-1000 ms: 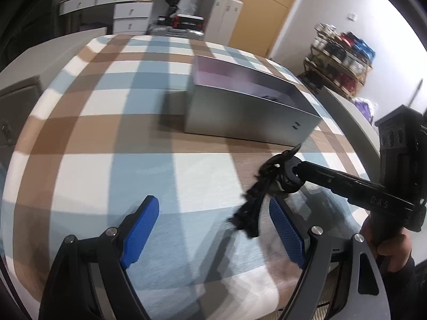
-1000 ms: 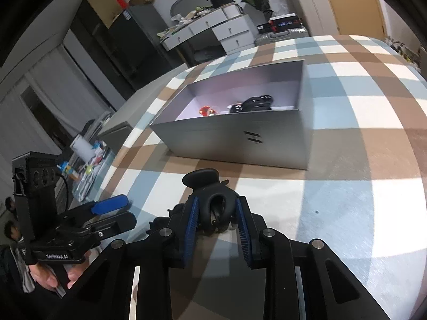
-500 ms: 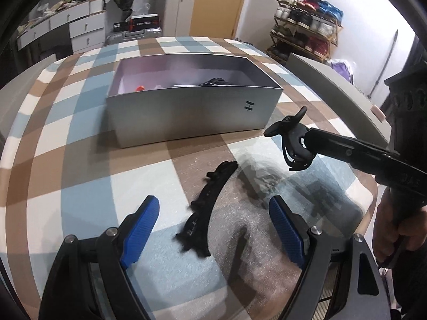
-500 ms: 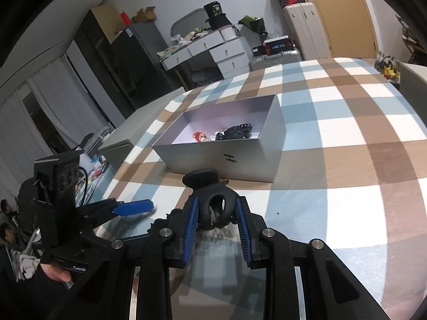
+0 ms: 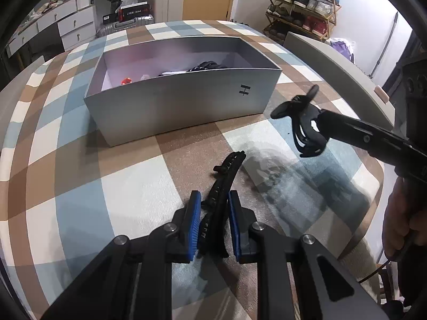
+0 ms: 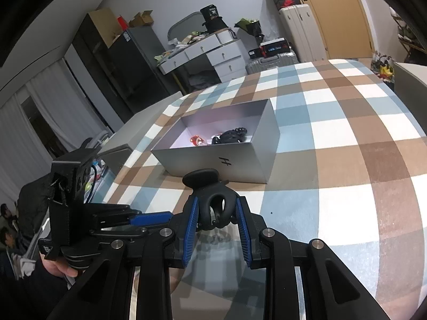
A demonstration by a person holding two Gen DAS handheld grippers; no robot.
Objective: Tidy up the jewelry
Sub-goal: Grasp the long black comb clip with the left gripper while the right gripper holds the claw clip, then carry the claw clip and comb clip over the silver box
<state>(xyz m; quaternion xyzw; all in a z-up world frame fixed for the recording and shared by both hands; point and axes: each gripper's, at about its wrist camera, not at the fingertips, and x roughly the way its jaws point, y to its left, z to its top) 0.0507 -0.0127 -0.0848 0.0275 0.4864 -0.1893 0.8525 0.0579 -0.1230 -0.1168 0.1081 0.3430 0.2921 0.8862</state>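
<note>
Near the grey box (image 5: pixel 181 106), a black hair clip (image 5: pixel 221 184) is being closed on by the left hand-held gripper (image 5: pixel 212 221), while a black claw clip (image 6: pixel 213 202) is kept clenched in the right hand-held gripper (image 6: pixel 216 226) (both presumably bound for the box).

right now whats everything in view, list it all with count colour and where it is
box: one, silver grey, open top, on the table past both grippers
items in the box: a red piece, a black pile, something pale, on the box floor
long hair clip: one, black, lying on the cloth, near end between the left jaws
claw clip: one, black, held off the table
tablecloth: one, brown, blue and white checks, covering the table
suitcases: pale and silver, against the far wall
drawer unit: one, white, cluttered top, far wall
shoe rack: one, full of shoes, far corner
left hand-held gripper: blue pads, jaws closing around the long hair clip
right hand-held gripper: blue pads, shut on the claw clip
person's hand: on the right gripper's handle
</note>
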